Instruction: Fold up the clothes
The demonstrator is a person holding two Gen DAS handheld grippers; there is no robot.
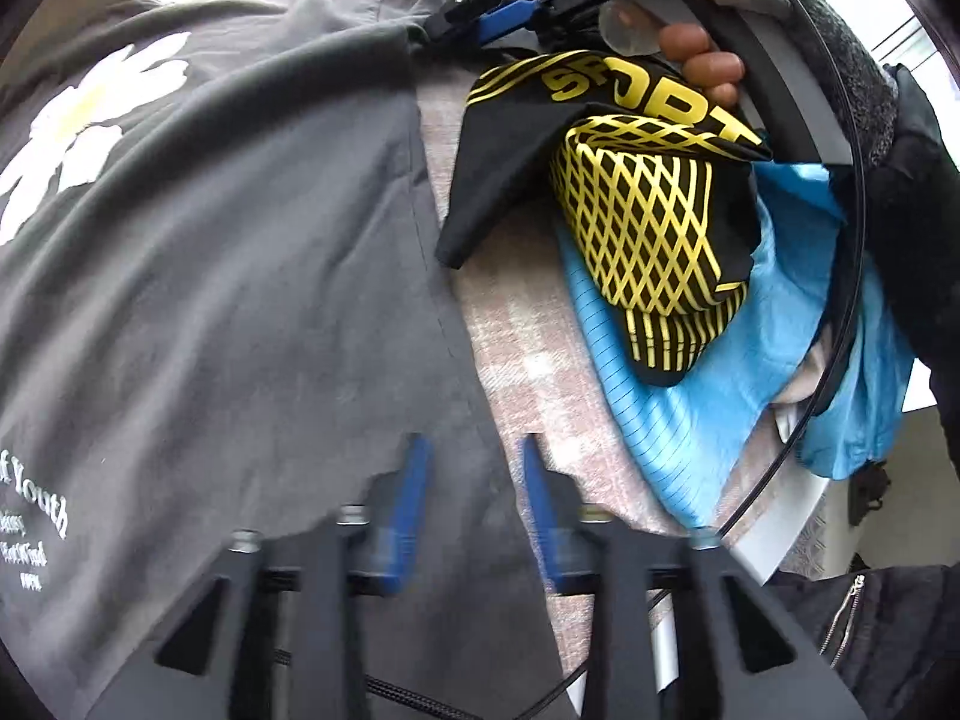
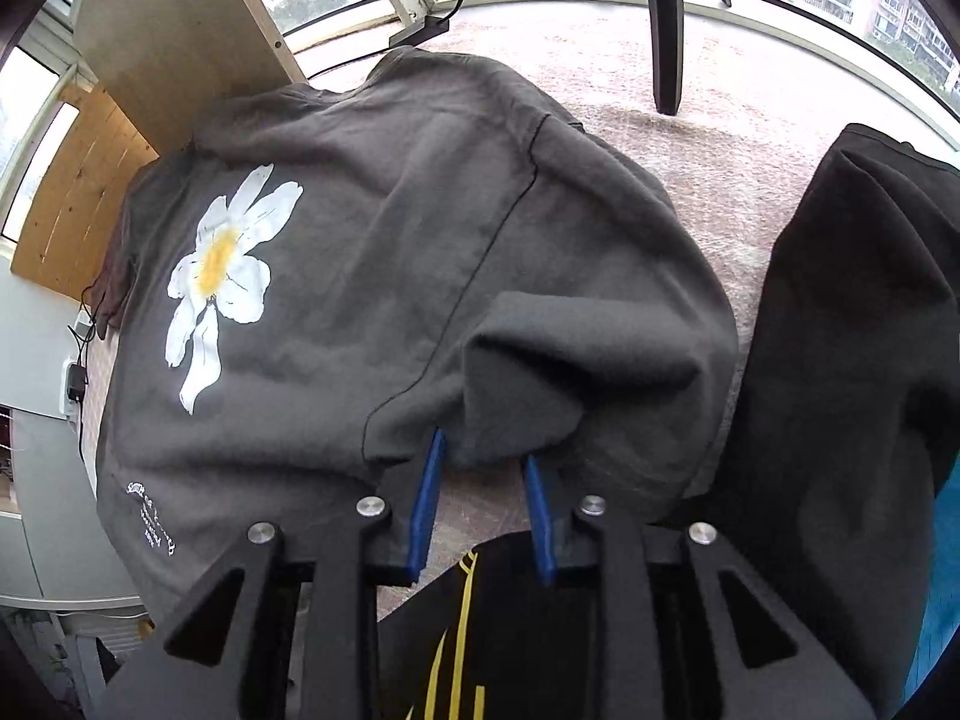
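Lying flat on the pinkish desk (image 2: 690, 138), the dark grey daisy-print cotton T-shirt (image 2: 372, 252) was mid-fold. Left gripper (image 1: 477, 468) hovered over its hem, jaws wide, empty. Right gripper (image 2: 483, 456) had jaws apart around a raised sleeve fold, likely for tucking inward.

The small white lettering (image 2: 150, 519) printed on the dark grey cotton T-shirt (image 2: 372, 228) was too small to read; the left view's edge cropped it.
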